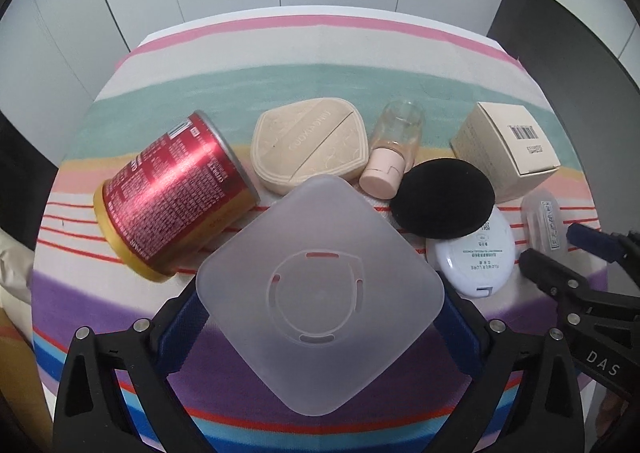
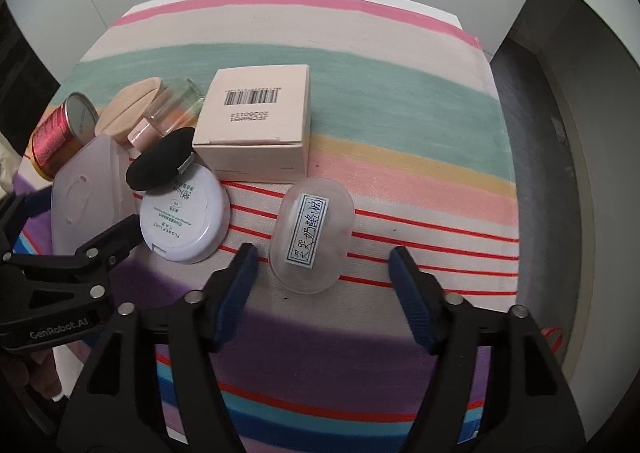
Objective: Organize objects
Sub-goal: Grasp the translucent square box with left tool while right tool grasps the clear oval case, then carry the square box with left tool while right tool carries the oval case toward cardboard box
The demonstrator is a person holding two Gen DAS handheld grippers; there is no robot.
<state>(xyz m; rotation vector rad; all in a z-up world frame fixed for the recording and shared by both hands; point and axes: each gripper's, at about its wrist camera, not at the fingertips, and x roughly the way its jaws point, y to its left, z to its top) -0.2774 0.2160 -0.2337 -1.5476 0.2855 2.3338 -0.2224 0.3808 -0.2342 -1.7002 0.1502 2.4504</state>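
Item 1. Left gripper (image 1: 320,317): lower centre of the left wrist view, jaws spread wide. A frosted square plastic lid (image 1: 320,293) lies between the fingers; whether the pads touch its corners cannot be told.

Item 2. Right gripper (image 2: 324,289): lower centre of the right wrist view, jaws apart, gripping nothing. A clear oval case (image 2: 312,235) with a handwritten label lies flat on the striped cloth (image 2: 400,113) just ahead of the fingertips, between their lines, clear of both pads.

Item 3. White round compact (image 2: 184,221): left of the oval case, on the bench. A black powder puff (image 2: 160,165) rests on its upper edge.

Item 4. Beige carton with barcode (image 2: 256,133): above centre in the right wrist view, just beyond the oval case.

Item 5. Red tin can (image 1: 172,197): left in the left wrist view, lying on its side, just beside the lid.

Item 6. Beige cushion puff (image 1: 308,145) and glass bottle with pink cap (image 1: 392,149): upper centre, side by side behind the lid, the bottle lying down.
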